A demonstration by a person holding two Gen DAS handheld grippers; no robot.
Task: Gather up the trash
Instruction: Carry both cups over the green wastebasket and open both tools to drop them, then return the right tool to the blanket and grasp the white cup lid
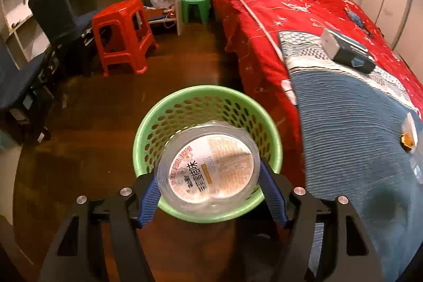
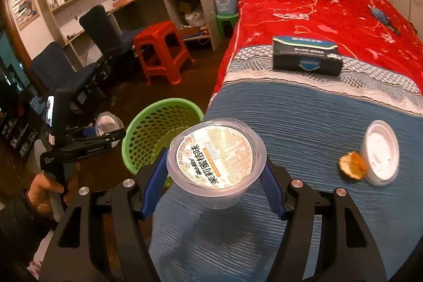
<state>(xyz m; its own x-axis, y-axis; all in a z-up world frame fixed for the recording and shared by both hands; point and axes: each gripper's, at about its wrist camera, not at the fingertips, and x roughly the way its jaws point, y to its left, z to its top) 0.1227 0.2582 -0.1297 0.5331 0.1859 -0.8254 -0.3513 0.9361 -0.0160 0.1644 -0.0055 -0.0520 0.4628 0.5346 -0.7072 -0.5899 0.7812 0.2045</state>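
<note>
My left gripper (image 1: 206, 168) is shut on a clear plastic cup (image 1: 211, 171) with a printed foil lid, and holds it over the mouth of the green perforated basket (image 1: 206, 93) on the floor. My right gripper (image 2: 215, 157) is shut on a second, similar lidded cup (image 2: 215, 155), above the edge of the blue blanket (image 2: 304, 123) on the bed. In the right wrist view the basket (image 2: 158, 107) stands just left of the bed, with the left gripper and its cup (image 2: 105, 123) beyond it. A piece of orange peel (image 2: 353, 165) and a white tub (image 2: 382, 152) lie on the blanket.
A dark box (image 2: 306, 56) lies further up the bed on the red quilt (image 2: 330, 9). A red stool (image 1: 123, 36), a green stool (image 1: 195, 7) and dark chairs (image 1: 58, 15) stand on the wooden floor near the desk. A person's hand (image 2: 45, 189) grips the left handle.
</note>
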